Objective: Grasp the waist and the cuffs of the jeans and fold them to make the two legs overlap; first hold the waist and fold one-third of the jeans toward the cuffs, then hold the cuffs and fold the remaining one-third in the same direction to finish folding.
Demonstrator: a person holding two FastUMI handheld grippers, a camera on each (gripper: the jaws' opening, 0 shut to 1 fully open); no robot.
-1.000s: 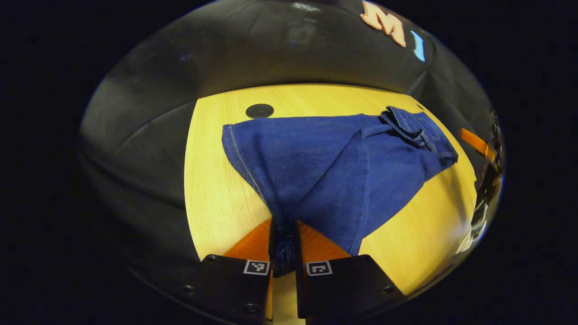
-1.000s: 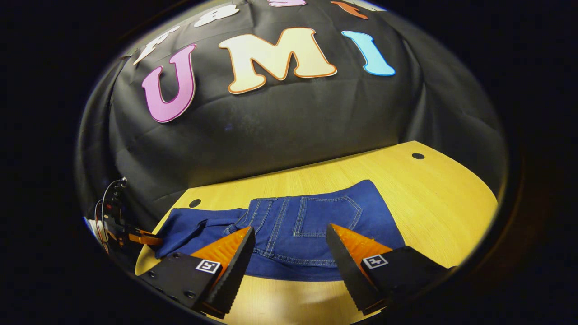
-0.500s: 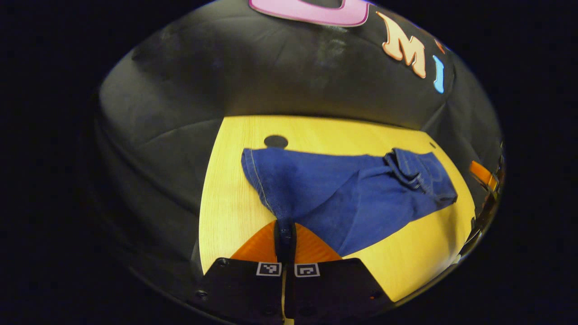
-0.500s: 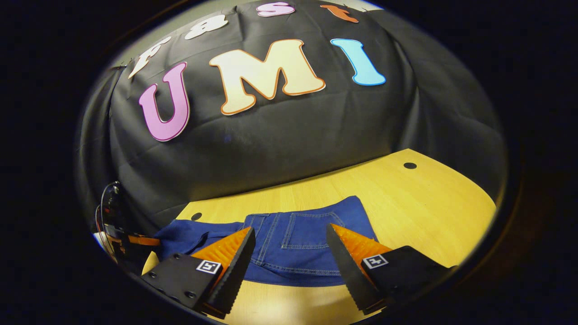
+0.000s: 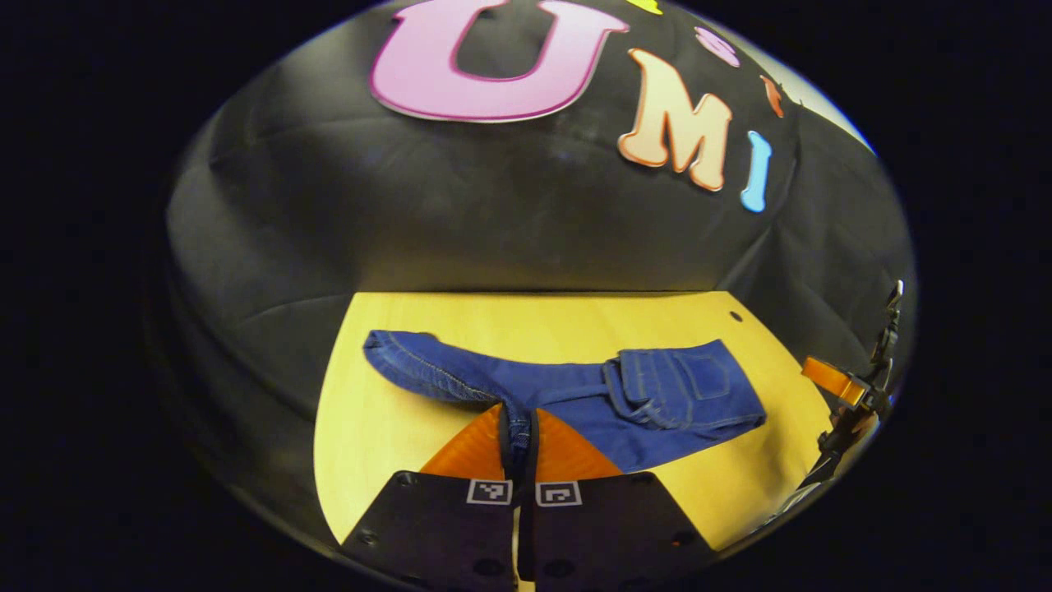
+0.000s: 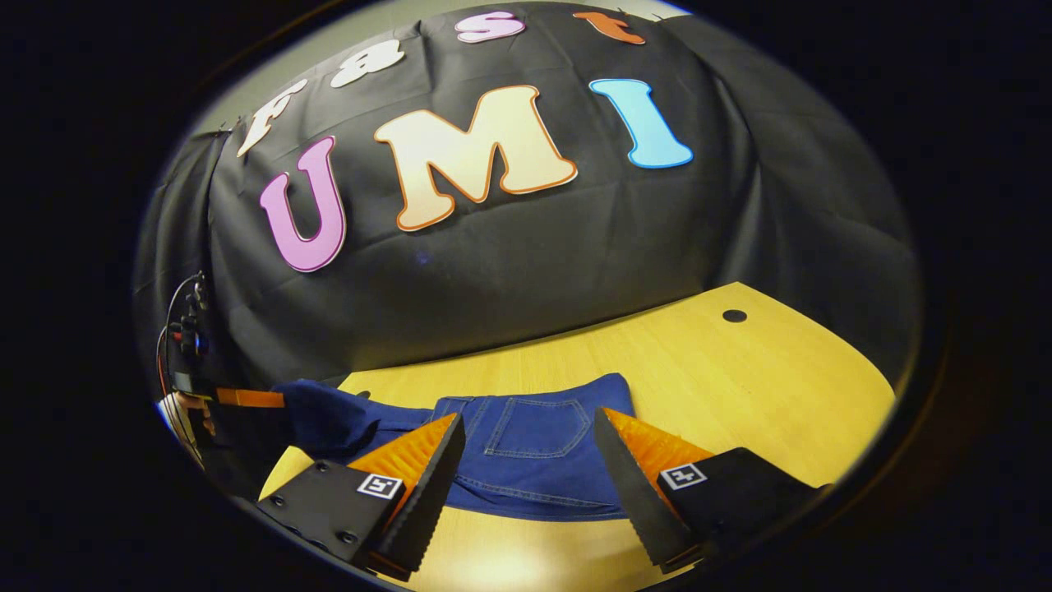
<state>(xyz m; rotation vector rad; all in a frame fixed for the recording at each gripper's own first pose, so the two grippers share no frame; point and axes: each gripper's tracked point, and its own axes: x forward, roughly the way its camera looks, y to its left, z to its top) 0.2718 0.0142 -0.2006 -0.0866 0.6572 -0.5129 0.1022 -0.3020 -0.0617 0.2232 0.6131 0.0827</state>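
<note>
- Left gripper view: the left hand-held gripper [image 5: 519,436] sits at the bottom centre, its two fingers closed together on a bunched fold of blue jeans [image 5: 575,386].
- From that pinched fold the denim runs away across a light wooden bench [image 5: 386,427]. One stretch of leg cloth reaches to the left, ending in a stitched hem [image 5: 394,362].
- To the right, the waist part of the jeans lies on the bench with a back pocket [image 5: 707,374] facing up.
- At the far right edge of this view, the other hand-held gripper shows small and partly cut off, off the end of the bench.
- A small dark hole [image 5: 735,316] marks the bench top near its far right corner. Black cloth hangs behind the bench.

- Right gripper view: the right hand-held gripper [image 6: 530,460] is at the bottom with its two fingers spread wide apart, holding nothing.
- Between and beyond those fingers, the waist end of the jeans [image 6: 534,444] lies flat on the bench [image 6: 740,386], back pocket up.
- The leg cloth rises to the left toward the left hand-held gripper [image 6: 246,399], seen at the left edge; its grip cannot be made out from here.
- Another small dark hole [image 6: 734,316] sits on the bare bench to the right, well apart from the jeans.
</note>
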